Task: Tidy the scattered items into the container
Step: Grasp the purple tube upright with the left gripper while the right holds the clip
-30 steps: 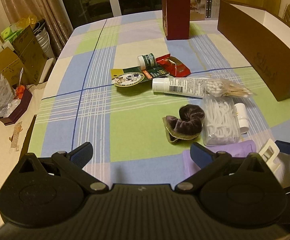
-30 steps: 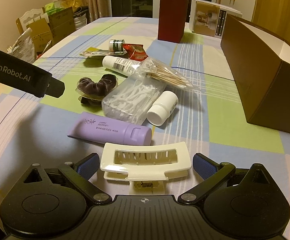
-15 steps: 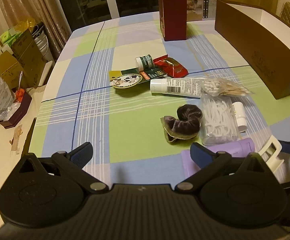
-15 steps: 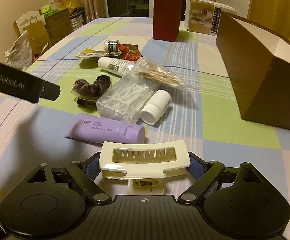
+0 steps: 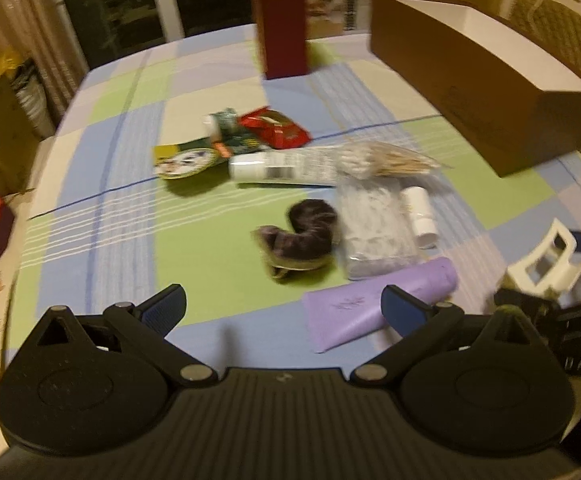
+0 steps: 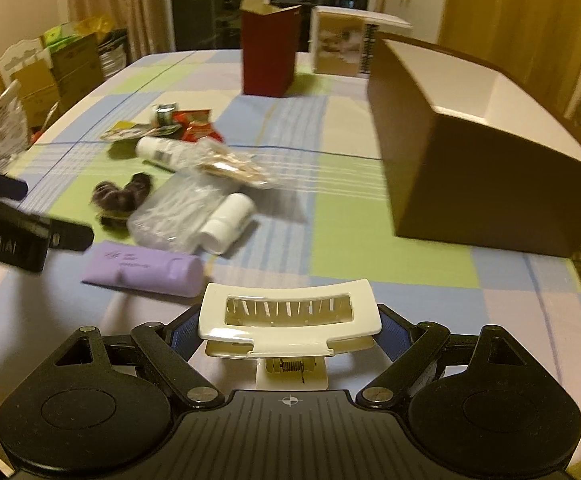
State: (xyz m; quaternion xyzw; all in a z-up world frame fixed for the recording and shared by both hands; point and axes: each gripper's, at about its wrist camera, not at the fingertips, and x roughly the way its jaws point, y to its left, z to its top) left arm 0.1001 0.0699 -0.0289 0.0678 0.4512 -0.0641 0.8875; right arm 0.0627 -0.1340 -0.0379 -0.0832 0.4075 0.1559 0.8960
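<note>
The right gripper has lifted, fingers clamping the hair clip; left gripper fingers apparently spread.

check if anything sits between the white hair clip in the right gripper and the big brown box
Nothing visible does. The right gripper holds the hair clip, and only bare tablecloth lies between it and the brown box. The clutter, such as the purple tube, lies off to the left.
</note>
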